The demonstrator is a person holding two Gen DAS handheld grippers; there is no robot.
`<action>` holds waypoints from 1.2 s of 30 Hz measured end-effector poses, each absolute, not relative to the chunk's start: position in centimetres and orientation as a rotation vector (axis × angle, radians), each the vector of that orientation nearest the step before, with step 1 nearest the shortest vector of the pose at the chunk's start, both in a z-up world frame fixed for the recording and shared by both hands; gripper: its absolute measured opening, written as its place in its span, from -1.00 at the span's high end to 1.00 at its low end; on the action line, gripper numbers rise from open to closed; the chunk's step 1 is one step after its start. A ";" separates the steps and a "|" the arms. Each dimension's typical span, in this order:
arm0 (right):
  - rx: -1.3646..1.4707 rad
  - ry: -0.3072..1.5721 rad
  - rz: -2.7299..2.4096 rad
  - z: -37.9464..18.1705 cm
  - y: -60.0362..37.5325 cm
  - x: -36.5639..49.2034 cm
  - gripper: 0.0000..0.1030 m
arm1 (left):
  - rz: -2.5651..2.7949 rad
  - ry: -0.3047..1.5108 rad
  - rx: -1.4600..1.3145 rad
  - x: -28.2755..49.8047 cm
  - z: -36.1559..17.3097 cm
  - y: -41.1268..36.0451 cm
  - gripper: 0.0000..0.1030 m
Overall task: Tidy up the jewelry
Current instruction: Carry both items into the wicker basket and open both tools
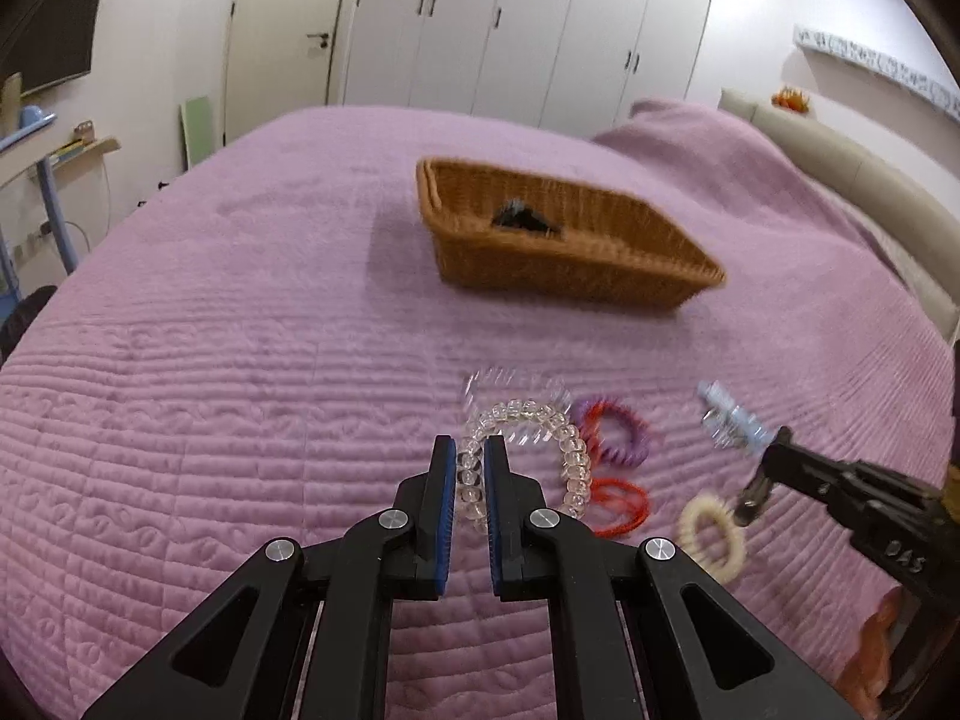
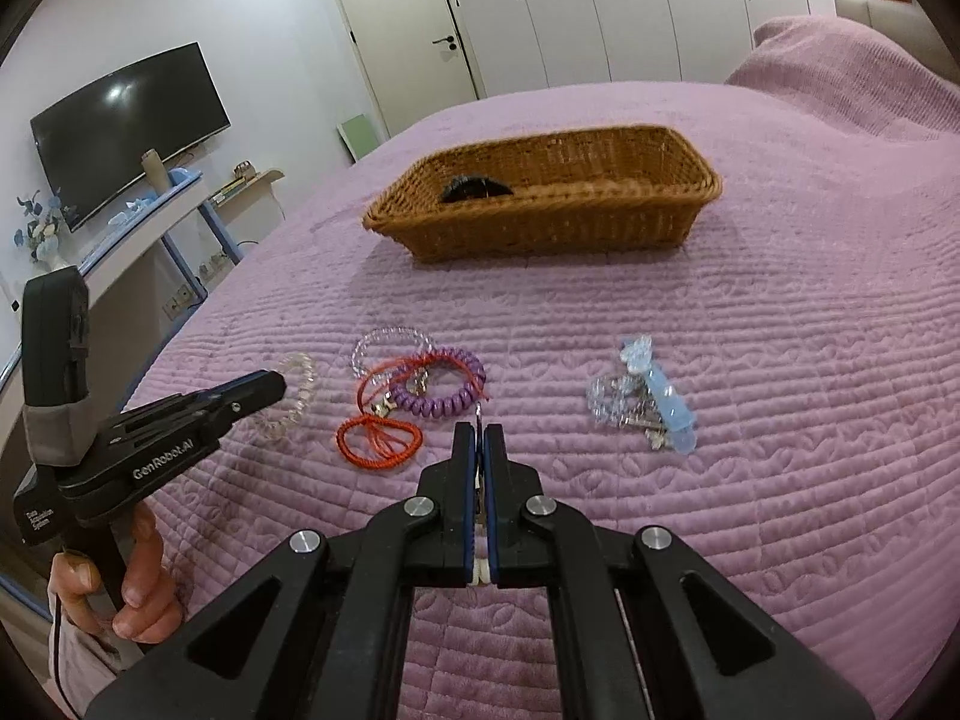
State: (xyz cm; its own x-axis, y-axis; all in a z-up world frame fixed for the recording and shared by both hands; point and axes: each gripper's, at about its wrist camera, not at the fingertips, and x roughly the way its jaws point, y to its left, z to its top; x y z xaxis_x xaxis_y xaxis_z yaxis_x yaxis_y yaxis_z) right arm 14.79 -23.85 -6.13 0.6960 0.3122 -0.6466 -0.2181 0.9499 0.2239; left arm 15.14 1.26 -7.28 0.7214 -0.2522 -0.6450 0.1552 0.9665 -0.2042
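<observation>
- Purple bedspread [image 2: 780, 300] fills both views; wicker basket [image 2: 540, 222] sits far ahead of both grippers, long side across
- Left gripper [image 1: 471, 462] pinches the clear bead bracelet [image 1: 570, 456]; its loop curves rightward
- Right gripper [image 2: 480, 438] is squeezed on a cream ring [image 1: 714, 537]

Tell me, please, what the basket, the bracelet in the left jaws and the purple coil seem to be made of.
Basket: woven wicker or rattan, brown and matte; the weave shows.
Clear bead bracelet: transparent glossy beads, plastic or glass, I cannot tell which.
Purple coil: smooth spiral cord, likely plastic, slightly shiny.
</observation>
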 end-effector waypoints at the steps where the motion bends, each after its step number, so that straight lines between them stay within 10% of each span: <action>1: 0.129 0.735 0.295 -5.7 -23.9 14.9 0.93 | -0.225 0.712 -0.143 15.0 -6.5 1.2 0.83; 16: 0.065 0.572 0.281 2.4 -25.3 25.2 0.93 | -0.273 0.567 -0.170 26.0 2.0 -1.8 0.83; 36: 0.224 0.774 0.160 -5.2 -30.1 39.2 0.93 | -0.325 0.793 -0.127 38.7 -6.6 -10.3 0.81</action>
